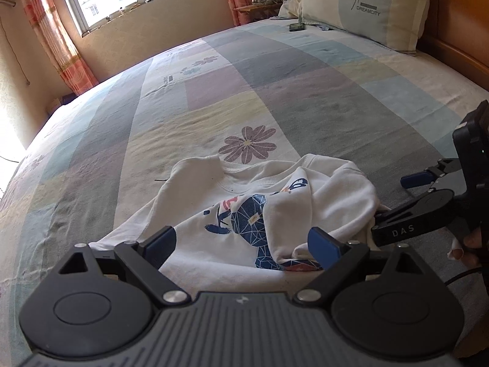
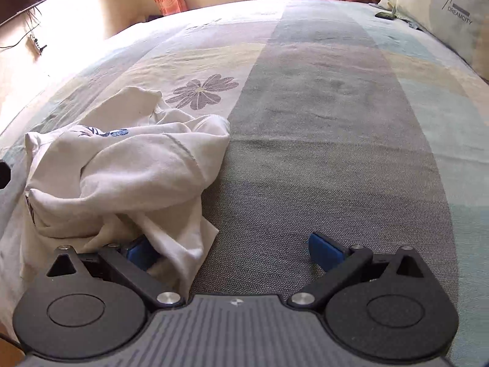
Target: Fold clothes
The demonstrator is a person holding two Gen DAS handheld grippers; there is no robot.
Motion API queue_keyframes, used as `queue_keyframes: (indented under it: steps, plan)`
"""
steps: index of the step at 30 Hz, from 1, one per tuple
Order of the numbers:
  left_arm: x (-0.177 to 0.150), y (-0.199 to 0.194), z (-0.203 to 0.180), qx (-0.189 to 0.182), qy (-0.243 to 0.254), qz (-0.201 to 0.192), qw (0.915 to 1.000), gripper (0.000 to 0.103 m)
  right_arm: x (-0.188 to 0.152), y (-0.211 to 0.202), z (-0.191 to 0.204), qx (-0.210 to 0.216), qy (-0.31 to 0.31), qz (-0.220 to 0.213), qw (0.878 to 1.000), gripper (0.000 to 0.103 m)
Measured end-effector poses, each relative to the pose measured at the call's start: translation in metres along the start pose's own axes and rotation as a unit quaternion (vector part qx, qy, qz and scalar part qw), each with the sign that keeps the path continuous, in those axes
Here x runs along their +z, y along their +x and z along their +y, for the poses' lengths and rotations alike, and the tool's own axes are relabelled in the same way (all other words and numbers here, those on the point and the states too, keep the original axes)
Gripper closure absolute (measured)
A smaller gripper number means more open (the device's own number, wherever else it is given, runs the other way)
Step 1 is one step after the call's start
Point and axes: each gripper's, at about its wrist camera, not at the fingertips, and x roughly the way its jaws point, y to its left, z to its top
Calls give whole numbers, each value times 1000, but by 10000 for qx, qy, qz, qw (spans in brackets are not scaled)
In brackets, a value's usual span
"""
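A white sweatshirt [image 1: 241, 211] with a blue and red print lies crumpled on the bed; its right side is bunched up. My left gripper [image 1: 241, 246] is open just above its near hem, fingers either side of the print. My right gripper [image 2: 232, 252] is open at the garment's right edge [image 2: 128, 165]; a fold of cloth drapes over its left finger [image 2: 139, 252], the right finger [image 2: 325, 252] is over bare sheet. In the left wrist view the right gripper [image 1: 394, 202] shows at the right, one finger half under the cloth.
The bed sheet [image 1: 275, 91] is pastel patchwork with flower prints. A pillow [image 1: 366, 6] and a dark phone [image 1: 296, 27] lie at the head end. A wooden headboard [image 1: 458, 46] is on the right; window and curtains are beyond the far edge.
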Motion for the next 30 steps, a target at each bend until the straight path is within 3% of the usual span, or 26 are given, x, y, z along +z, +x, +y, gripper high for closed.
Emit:
queue_keyframes:
  steps: [3, 7, 9, 11, 14, 23, 30]
  plan:
    - [-3, 2, 4, -114, -40, -7, 9999, 10, 1, 7, 3, -181, -33, 2, 9998, 0]
    - [-9, 3, 9, -273, -78, -24, 9996, 10, 2, -9, -12, -554, 386, -396, 9969, 0]
    - [-12, 6, 10, -274, -89, 15, 9996, 10, 0, -6, -19, -521, 690, -218, 9960, 0]
    - [-14, 7, 11, -263, -109, 32, 9996, 10, -3, 3, -13, -556, 490, -21, 9972, 0]
    - [-15, 4, 14, -260, -150, 0, 9996, 10, -1, 2, -18, -665, 591, -217, 9958, 0]
    - [-22, 5, 25, -147, -415, 87, 9990, 10, 8, -19, -57, -1384, 1213, -688, 9805, 0]
    - [-21, 14, 14, -337, -296, 136, 9989, 10, 5, -52, -103, -2098, 1679, -1001, 9580, 0]
